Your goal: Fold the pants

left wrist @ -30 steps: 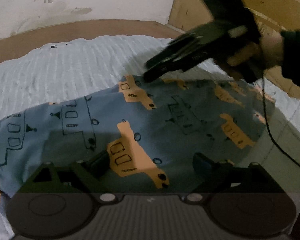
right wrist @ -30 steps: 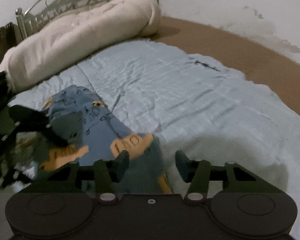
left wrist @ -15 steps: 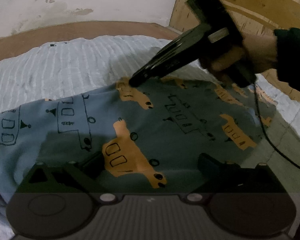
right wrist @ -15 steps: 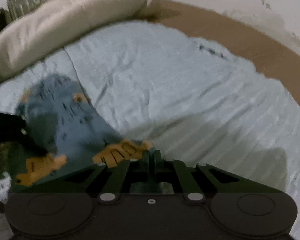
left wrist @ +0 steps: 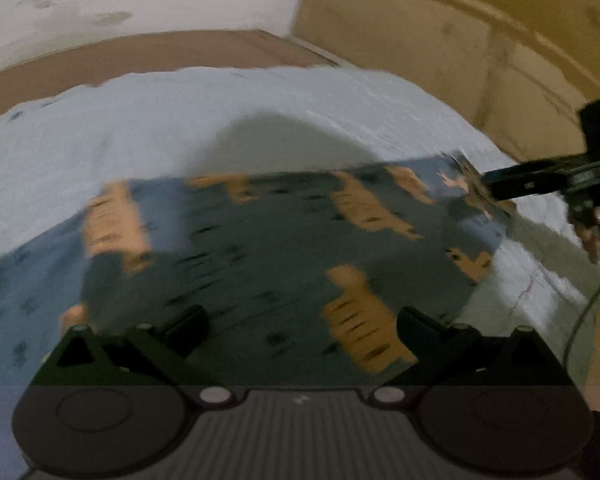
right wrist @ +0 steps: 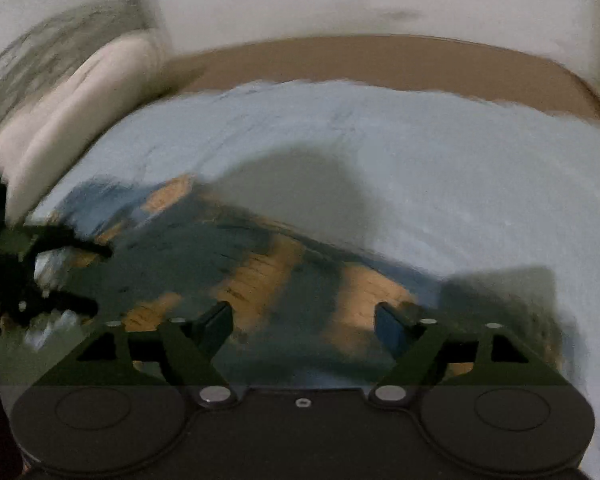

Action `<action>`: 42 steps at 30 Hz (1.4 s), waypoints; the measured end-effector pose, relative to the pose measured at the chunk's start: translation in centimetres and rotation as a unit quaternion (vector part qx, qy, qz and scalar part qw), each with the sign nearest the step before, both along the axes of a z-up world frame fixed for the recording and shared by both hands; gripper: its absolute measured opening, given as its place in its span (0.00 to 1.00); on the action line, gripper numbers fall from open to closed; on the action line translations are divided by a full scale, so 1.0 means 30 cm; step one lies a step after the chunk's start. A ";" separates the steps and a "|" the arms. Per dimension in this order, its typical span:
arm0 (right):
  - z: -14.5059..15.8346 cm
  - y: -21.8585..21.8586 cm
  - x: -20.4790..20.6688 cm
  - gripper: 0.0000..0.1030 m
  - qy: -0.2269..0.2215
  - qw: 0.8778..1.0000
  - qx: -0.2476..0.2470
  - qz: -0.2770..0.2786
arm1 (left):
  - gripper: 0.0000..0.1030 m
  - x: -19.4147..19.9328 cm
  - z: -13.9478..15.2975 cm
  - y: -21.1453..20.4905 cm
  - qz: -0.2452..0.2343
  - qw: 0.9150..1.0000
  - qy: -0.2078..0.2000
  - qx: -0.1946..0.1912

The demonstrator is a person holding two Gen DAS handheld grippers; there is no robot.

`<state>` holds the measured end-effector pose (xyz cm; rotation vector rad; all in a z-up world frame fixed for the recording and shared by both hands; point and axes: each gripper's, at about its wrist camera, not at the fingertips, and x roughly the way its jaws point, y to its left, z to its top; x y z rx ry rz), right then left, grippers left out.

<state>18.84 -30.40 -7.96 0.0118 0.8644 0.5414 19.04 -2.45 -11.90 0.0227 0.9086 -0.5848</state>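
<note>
The pants [left wrist: 284,248], blue with orange and outlined vehicles, lie spread flat on the pale blue bedsheet [left wrist: 140,128]. My left gripper [left wrist: 304,328] hovers over their near edge, open, with only cloth below its fingers. From the right, my right gripper [left wrist: 496,186] reaches to the pants' far right corner, where a flap of cloth stands up. In the right wrist view the right gripper [right wrist: 304,320] has its jaws opening, wide apart above the pants [right wrist: 228,264], and the pads press on nothing. The left gripper [right wrist: 88,276] shows open at the left edge. Both views are blurred.
A cream bolster pillow [right wrist: 80,92] and a metal headboard [right wrist: 60,32] lie at one end of the bed. A brown bed edge [right wrist: 380,60] runs along the white wall. Wooden panelling [left wrist: 460,40] stands past the other end. A cable [left wrist: 580,320] hangs from the right gripper.
The right gripper, shut at the pants' edge half a second ago, now stands open and has swung far to the right in the left wrist view. The left gripper has also shifted over the pants.
</note>
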 end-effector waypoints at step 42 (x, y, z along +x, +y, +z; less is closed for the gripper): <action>-0.230 -0.516 -0.342 0.90 0.019 0.910 0.288 -0.299 | 0.99 0.117 -0.009 -0.486 -0.039 0.995 0.018 0.093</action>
